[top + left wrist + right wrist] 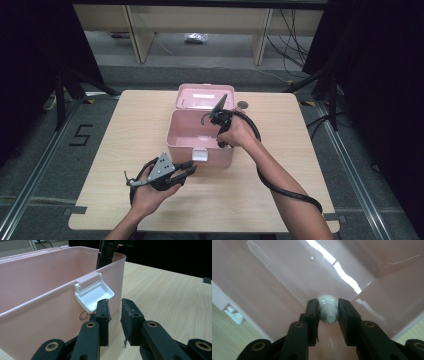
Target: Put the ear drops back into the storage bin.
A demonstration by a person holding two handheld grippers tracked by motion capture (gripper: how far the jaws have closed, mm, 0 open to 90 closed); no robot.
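While the right gripper (327, 308) clamped a small white bottle (327, 308) low inside the pink box (176, 145) at frame centre, lowering it gently seemed wise, the left gripper (115, 316) resting empty, part open, beside the latch (93, 293).

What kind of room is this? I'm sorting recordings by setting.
Probably a lab or recording bay: a lone wooden table on a floor with rails, black curtains at both sides, loose cables behind.

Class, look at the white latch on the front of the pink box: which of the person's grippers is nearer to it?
Left. The left gripper sits just below the white latch, jaws apart. The right gripper is inside the pink box, holding a small white bottle.
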